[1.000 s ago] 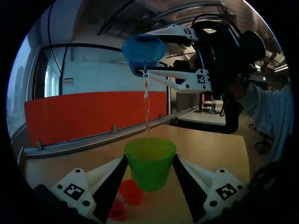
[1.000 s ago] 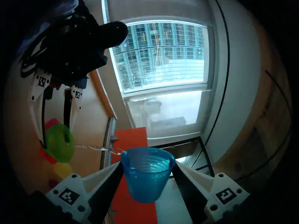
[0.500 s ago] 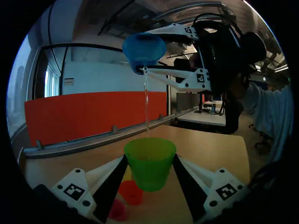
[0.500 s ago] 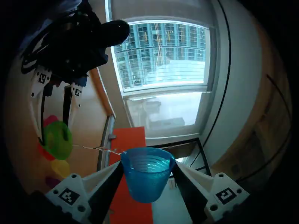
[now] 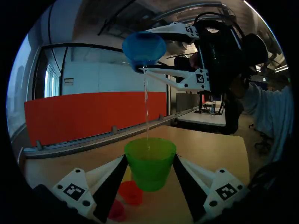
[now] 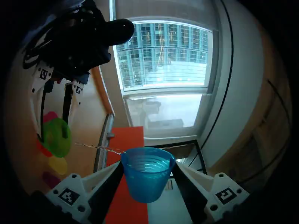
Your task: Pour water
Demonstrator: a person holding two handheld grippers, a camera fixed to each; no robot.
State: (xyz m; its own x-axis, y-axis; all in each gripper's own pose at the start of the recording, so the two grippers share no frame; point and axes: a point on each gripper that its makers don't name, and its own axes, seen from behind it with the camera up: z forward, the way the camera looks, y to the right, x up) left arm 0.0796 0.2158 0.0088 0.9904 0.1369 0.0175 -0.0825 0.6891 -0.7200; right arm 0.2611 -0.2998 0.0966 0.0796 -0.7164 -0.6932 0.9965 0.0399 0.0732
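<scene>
While blue cup [image 6: 147, 173] hangs tipped directly above green cup [image 5: 150, 168], 1 thin water stream [image 5: 146, 104] falls into green mouth. Your right gripper [image 6: 147, 164] pinches blue, left gripper [image 5: 150, 158] pinches green over table [image 5: 209, 145]. The 2 cups are well apart. Next move turns on the vertical line between rims.

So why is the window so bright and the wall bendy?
In the right gripper view daylight through the window washes out its lower pane, the fisheye lens bends the wall; in the left gripper view the green cup looks sharp.

Dim interior; bright window [image 6: 164, 74] glare; strong fisheye edge warping.
</scene>
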